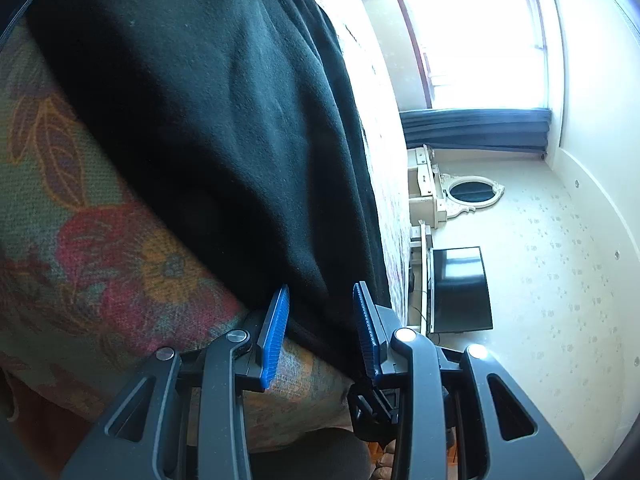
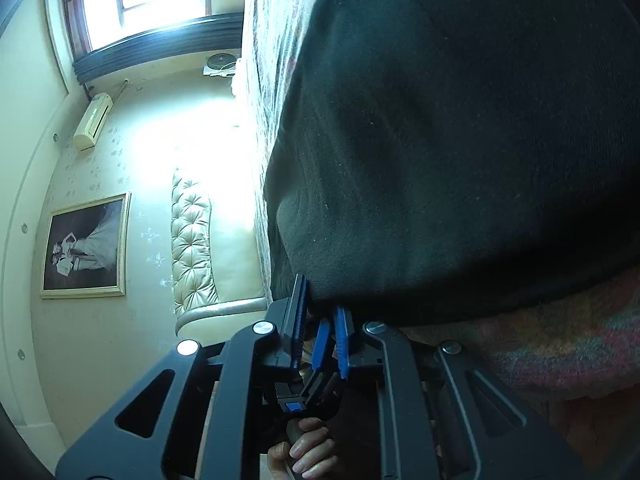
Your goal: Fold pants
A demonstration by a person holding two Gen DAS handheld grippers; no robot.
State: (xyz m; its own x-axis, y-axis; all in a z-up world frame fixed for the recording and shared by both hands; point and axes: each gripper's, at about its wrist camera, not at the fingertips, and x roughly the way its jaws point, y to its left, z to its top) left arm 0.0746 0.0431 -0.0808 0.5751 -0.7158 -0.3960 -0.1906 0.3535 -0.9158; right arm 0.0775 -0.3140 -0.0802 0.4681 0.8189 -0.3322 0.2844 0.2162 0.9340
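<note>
Dark green-black pants [image 1: 224, 128] lie on a flower-patterned bed cover [image 1: 92, 248], filling most of both views [image 2: 460, 140]. My left gripper [image 1: 322, 312] is open, its blue pads on either side of the pants' near edge. My right gripper [image 2: 320, 312] has its blue pads close together at the pants' near edge, and cloth seems pinched between them. The other gripper's blue pad [image 2: 320, 344] and the hand holding it [image 2: 304, 448] show just behind.
The cameras are rolled sideways. A bright window [image 1: 476, 36], a dresser with an oval mirror [image 1: 472, 194] and a dark television [image 1: 460, 288] stand beyond the bed. A tufted headboard [image 2: 192, 240], a framed picture [image 2: 86, 246] and an air conditioner [image 2: 94, 120] show in the right wrist view.
</note>
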